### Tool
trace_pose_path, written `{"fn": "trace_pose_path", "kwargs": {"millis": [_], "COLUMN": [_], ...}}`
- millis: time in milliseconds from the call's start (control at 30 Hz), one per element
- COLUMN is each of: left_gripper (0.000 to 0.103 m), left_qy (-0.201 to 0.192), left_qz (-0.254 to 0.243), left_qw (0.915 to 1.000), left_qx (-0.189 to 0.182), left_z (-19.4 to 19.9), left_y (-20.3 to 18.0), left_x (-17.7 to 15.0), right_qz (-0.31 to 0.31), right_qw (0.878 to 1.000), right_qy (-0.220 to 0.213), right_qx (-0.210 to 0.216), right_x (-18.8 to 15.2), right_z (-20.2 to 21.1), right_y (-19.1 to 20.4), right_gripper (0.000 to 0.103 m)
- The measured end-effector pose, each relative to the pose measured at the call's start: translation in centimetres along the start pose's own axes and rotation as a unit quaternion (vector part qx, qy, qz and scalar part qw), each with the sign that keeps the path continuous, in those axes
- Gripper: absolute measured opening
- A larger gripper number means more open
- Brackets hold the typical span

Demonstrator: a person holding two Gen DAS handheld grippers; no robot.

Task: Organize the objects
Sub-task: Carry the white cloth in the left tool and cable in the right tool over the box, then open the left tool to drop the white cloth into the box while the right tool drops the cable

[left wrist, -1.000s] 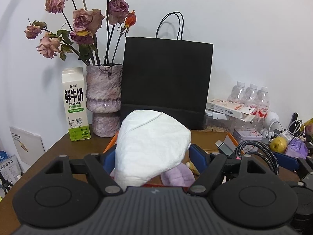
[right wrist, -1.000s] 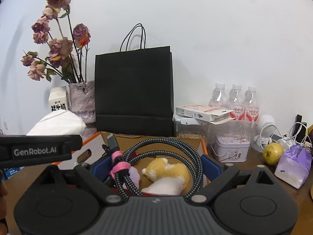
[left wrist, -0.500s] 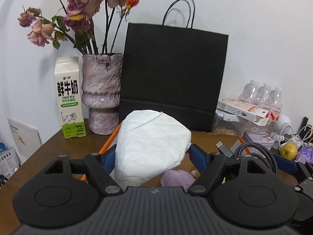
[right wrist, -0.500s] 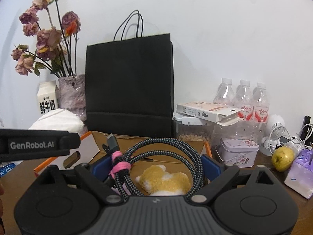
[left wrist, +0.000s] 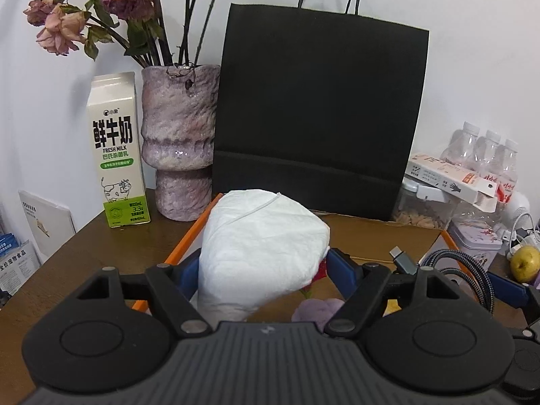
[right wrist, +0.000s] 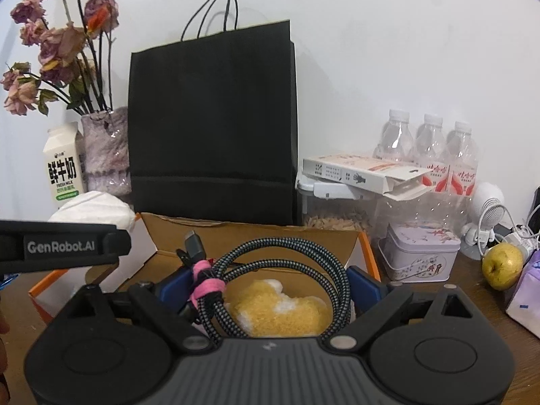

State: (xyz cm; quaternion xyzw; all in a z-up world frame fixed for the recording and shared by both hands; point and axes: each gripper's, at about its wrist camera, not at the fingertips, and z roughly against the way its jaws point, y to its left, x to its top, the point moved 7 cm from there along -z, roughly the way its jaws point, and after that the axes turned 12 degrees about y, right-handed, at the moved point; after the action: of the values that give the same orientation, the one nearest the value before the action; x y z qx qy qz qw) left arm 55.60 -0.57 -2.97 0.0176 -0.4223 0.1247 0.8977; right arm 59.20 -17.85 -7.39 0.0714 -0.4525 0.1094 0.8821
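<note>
Left wrist: black bag (left wrist: 320,108) stands behind box (left wrist: 378,233), vase (left wrist: 179,141) beside.

Left gripper (left wrist: 261,266): fingers spread wide, clamped on a white bundle, aimed forward and slightly down.
Right gripper (right wrist: 266,280): fingers spread wide, clamped on a coiled braided cable, aimed forward, slightly down.

You have carried both grippers forward and a little down. The black paper bag (left wrist: 320,111) and the mottled purple vase (left wrist: 179,141) are now closer in both views. The open cardboard box (right wrist: 256,239) is nearer under the right gripper (right wrist: 270,283), which shows less of the yellow plush toy (right wrist: 283,314).
</note>
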Motion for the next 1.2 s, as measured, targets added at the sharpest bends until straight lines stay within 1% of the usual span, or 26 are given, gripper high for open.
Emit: {"fn": "trace_pose_path", "kwargs": {"millis": [133,167,200,233,267,300,333,400,500,833,1067,1200], "left_gripper": [0.079,0.081,0.085,0.093,0.097,0.103,0.103,0.103,0.103,0.103,0.103,0.103], "left_qy": [0.0,-0.002,-0.005,-0.009,-0.014,-0.022,-0.029,-0.035,-0.032,-0.042,-0.054,-0.065], "left_qz": [-0.005,-0.006,-0.005,-0.005,-0.004,-0.003,-0.004,-0.006,-0.004,0.004,0.006,0.008], "left_qw": [1.0,1.0,1.0,0.9999,0.9998,0.9997,0.9995,0.9992,0.9993,0.9991,0.9985,0.9979], "left_qx": [0.002,0.003,0.004,0.006,0.011,0.014,0.015,0.017,0.017,0.01,0.0,-0.004], "left_z": [-0.7,-0.7,-0.6,-0.5,-0.4,-0.1,0.1,0.4,0.4,1.3,3.1,4.5], "left_y": [-0.4,-0.4,-0.4,-0.4,-0.4,-0.3,-0.4,-0.4,-0.4,-0.1,0.1,0.3], "left_x": [0.0,0.0,0.1,0.1,0.2,0.2,0.3,0.3,0.3,0.3,0.0,-0.3], "right_qz": [0.0,0.0,0.001,0.0,-0.002,-0.004,-0.004,-0.004,-0.003,-0.006,-0.005,0.006], "right_qw": [1.0,1.0,1.0,1.0,1.0,1.0,1.0,1.0,1.0,1.0,1.0,1.0], "right_qy": [0.008,0.01,0.011,0.014,0.015,0.018,0.02,0.015,0.008,0.007,-0.007,-0.017], "right_qx": [0.002,0.002,0.004,0.007,0.01,0.013,0.016,0.017,0.011,0.006,0.013,0.017], "right_x": [0.0,-0.1,-0.1,-0.2,-0.2,-0.3,-0.3,-0.3,-0.1,-0.1,0.0,-0.1], "right_z": [-0.9,-1.1,-1.3,-1.5,-1.6,-1.7,-1.7,-1.5,-1.2,-0.8,0.7,2.0], "right_y": [-0.1,-0.1,-0.1,-0.1,-0.1,-0.2,-0.2,-0.2,-0.2,-0.3,-0.3,0.1], "right_gripper": [0.095,0.095,0.095,0.096,0.097,0.099,0.103,0.103,0.103,0.103,0.103,0.103]}}
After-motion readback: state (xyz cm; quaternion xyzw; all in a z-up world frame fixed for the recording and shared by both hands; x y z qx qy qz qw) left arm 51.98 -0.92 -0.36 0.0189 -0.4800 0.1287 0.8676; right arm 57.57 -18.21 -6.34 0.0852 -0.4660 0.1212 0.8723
